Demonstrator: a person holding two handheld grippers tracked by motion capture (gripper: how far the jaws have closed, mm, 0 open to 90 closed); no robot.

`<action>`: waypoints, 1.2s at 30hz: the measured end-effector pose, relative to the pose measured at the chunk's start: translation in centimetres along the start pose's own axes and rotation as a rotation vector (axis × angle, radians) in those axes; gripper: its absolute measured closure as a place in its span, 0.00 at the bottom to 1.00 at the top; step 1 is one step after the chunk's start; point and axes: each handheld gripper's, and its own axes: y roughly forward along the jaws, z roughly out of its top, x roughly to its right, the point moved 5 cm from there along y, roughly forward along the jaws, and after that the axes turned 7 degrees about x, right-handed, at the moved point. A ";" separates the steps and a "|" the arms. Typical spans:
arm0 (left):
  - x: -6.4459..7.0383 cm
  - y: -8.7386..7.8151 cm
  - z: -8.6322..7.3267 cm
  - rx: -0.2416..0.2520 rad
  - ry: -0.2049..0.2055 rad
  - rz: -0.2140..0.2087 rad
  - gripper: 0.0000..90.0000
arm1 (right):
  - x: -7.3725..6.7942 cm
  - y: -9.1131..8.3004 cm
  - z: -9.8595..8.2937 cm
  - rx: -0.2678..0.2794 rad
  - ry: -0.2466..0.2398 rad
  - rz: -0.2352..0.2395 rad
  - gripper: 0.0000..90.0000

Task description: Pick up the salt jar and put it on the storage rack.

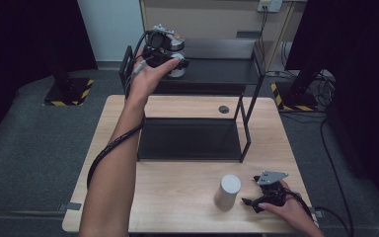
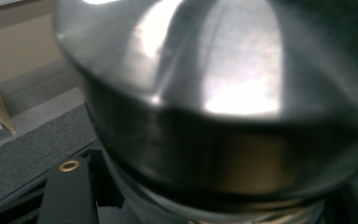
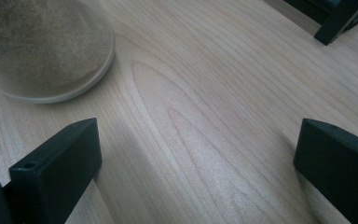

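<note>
Gripping the metal canister (image 1: 176, 58) on the shelf (image 1: 217, 71), the left tool (image 1: 170, 55); right tool (image 1: 262, 197) rests wide open.

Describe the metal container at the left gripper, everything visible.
The metal container is a shiny, silver, steel-looking round vessel with a domed top above a straight band. It stands upright on the black shelf's top tier, at its left end. The left gripper is right against it; whether the jaws clamp it can't be told.
</note>
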 end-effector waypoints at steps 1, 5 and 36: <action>0.0 0.0 0.0 0.000 0.000 0.000 0.33 | 0.0 0.0 0.0 0.000 0.000 0.000 0.02; 0.0 0.0 0.0 0.001 0.007 -0.001 0.33 | 0.0 0.0 0.0 0.000 0.000 0.000 0.02; 1.5 -2.9 0.6 0.016 0.091 0.007 0.06 | 0.0 0.0 0.0 0.000 0.001 -0.001 0.02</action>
